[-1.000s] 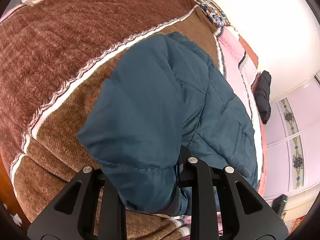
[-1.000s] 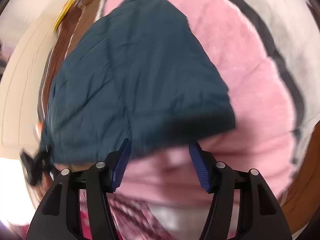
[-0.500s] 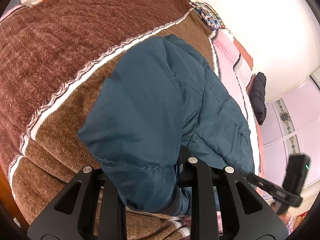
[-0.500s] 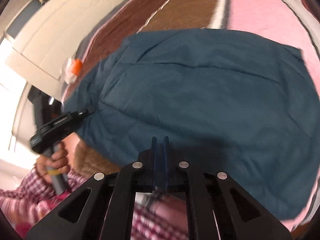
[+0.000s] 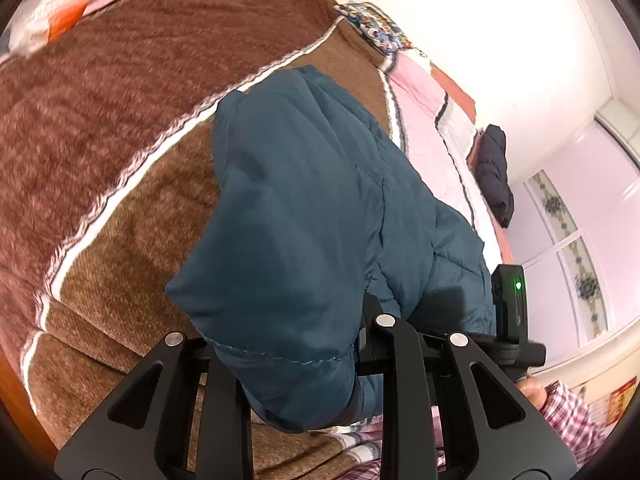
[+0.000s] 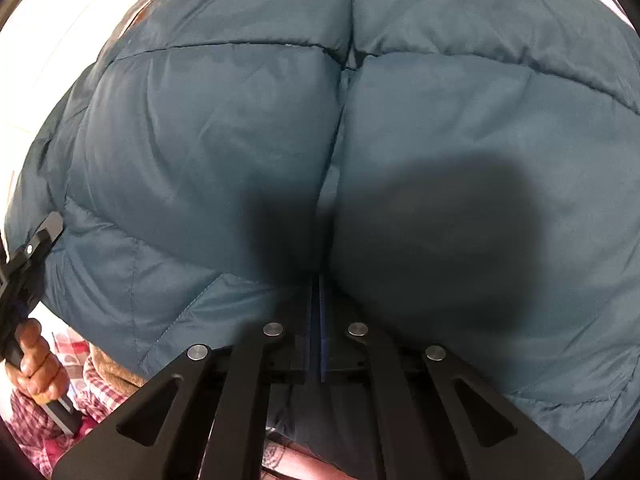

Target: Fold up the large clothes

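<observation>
On the bed's brown blanket (image 5: 120, 128) lies a teal puffer jacket (image 5: 304, 200). The left gripper (image 5: 296, 344) has its jaws clamped on a thick fold of the jacket's near edge, while the right gripper (image 6: 318, 292), jaws fully closed with nothing visibly between them, presses into the quilted panels.

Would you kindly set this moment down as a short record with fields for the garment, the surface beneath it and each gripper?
garment: teal puffer jacket, quilted, partly folded
surface: brown blanket on a bed, pink blanket beside it
left gripper: shut on a fold of the jacket
right gripper: jaws shut, tips pressed against the jacket; whether cloth is pinched cannot be told
other items: dark garment at the bed's far edge
</observation>
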The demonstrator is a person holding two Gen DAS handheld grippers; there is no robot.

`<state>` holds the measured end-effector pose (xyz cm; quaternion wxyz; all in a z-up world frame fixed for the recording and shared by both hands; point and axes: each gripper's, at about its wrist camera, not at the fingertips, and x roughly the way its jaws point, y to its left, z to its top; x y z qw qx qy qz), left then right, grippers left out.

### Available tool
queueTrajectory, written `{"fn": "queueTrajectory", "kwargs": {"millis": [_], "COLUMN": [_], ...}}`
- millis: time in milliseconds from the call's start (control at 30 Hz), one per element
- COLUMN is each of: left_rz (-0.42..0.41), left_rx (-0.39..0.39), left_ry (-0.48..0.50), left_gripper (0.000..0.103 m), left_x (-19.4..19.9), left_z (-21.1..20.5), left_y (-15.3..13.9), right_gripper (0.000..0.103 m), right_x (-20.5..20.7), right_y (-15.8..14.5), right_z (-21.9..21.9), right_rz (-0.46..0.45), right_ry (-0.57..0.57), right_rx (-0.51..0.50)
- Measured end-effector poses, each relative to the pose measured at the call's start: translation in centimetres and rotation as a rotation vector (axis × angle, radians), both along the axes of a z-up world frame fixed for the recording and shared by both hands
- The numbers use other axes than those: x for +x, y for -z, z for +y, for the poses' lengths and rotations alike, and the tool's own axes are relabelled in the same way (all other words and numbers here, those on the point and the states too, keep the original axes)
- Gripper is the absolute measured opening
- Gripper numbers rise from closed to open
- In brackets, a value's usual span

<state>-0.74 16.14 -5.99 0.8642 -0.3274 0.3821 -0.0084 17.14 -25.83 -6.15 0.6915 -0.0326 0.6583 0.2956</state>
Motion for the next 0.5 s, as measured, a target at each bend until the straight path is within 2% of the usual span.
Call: {"fn": "queueTrajectory", "kwargs": {"millis": [100, 167, 267, 367, 500], "left_rz": [-0.001, 0.002, 0.005, 0.004, 0.006], "left_rx": [-0.01, -0.023, -0.022, -0.027, -0.034], "left_ry": [-0.009, -0.015, -0.012, -0.011, -0.01], "left_gripper": [0.022, 0.022, 0.022, 0.022, 0.022], "left_x": [0.0, -0.1, -0.1, -0.1, 0.0], "left_z": [0.4, 0.8, 1.0, 1.0, 1.2], "left_y": [-0.1, 0.0, 0.2, 0.2, 0.4], "right_gripper": [0.001, 0.001, 0.002, 0.002, 0.002], "right_x": [0.3, 0.6, 1.5, 4.3, 8.6], "right_y": [-0.3, -1.6, -5.2, -7.8, -6.9], "right_z": [-0.3, -0.6, -1.2, -1.7, -0.9], "right_rz": [0.029, 0.036, -0.036, -0.118, -0.124], "right_ry": [0.02, 0.018, 0.018, 0.074, 0.138], "right_rx": [0.003, 0.022, 0.104, 0.129, 0.106]}}
